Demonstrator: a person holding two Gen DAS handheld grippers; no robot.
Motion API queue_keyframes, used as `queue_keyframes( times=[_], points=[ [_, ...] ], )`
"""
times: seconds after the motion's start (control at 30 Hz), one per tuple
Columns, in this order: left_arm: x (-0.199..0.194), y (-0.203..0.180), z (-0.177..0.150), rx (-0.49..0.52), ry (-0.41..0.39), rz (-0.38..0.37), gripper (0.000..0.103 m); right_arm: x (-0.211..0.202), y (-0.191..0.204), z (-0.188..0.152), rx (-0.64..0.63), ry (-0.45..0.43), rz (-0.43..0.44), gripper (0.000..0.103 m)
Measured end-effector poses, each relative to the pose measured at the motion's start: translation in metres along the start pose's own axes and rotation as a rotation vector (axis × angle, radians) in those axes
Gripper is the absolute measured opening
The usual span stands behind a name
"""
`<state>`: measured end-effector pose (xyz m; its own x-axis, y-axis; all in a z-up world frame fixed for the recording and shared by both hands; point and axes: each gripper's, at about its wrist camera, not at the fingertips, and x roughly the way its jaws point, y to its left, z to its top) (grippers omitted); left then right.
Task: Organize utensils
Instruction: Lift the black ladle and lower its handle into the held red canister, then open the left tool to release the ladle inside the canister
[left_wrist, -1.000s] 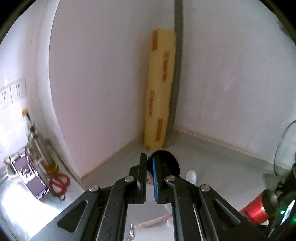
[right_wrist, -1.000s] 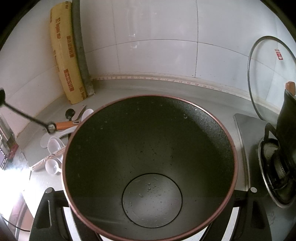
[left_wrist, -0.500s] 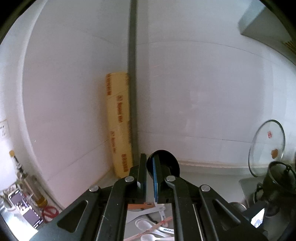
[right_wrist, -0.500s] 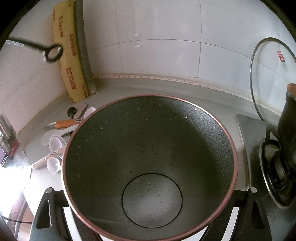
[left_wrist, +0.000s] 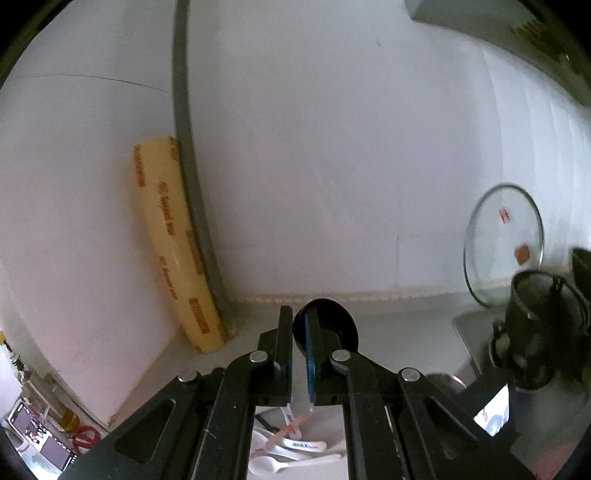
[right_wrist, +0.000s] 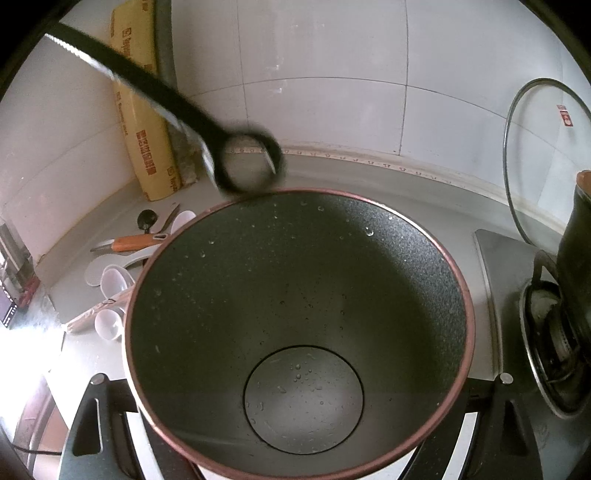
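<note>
My right gripper (right_wrist: 299, 380) is shut on a dark cylindrical holder (right_wrist: 369, 258) with a copper rim, and its inside is empty and wet. My left gripper (left_wrist: 298, 314) is shut on a black spoon (left_wrist: 332, 321), whose round bowl shows just behind the fingertips. In the right wrist view the spoon's long handle (right_wrist: 147, 85) slants down from the upper left. Its ring end (right_wrist: 247, 162) hovers just above the holder's far left rim. Left of the holder, white spoons (right_wrist: 110, 277), an orange-handled tool (right_wrist: 136, 242), a small black spoon (right_wrist: 146, 218) and wrapped chopsticks (right_wrist: 99, 314) lie on the counter.
A yellow cling-film roll (right_wrist: 144, 110) leans in the wall corner. A glass lid (right_wrist: 543, 166) stands against the tiles at the right. Beside it a black kettle (left_wrist: 535, 325) sits on the stove burner (right_wrist: 554, 314). Red scissors (left_wrist: 86, 435) lie far left.
My left gripper swung to the right with the black spoon. Its ring end travelled from the far upper left to above the holder's rim. The right gripper and holder stayed still.
</note>
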<state>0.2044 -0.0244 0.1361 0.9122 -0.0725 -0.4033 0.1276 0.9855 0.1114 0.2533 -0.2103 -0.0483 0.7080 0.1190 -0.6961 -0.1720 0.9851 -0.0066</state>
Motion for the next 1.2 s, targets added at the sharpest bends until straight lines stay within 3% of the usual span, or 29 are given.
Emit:
queue_keyframes(
  times=[0.23,0.47,0.73,0.97,1.2],
  points=[
    [0.021,-0.021,-0.019,0.027,0.099,-0.089,0.007,0.001,0.001,0.001,-0.004,0.000,-0.001,0.090],
    [0.040,-0.020,-0.037,-0.067,0.202,-0.208,0.007,0.001,0.002,0.001,-0.006,0.001,-0.001,0.090],
    [0.055,-0.018,-0.046,-0.132,0.257,-0.305,0.008,0.002,0.002,0.001,-0.009,0.004,-0.006,0.090],
    [0.058,-0.020,-0.049,-0.138,0.281,-0.341,0.009,0.001,0.005,0.002,-0.010,0.006,-0.008,0.090],
    [0.061,-0.018,-0.053,-0.184,0.309,-0.400,0.032,0.000,0.006,0.003,-0.004,0.006,-0.017,0.090]
  ],
)
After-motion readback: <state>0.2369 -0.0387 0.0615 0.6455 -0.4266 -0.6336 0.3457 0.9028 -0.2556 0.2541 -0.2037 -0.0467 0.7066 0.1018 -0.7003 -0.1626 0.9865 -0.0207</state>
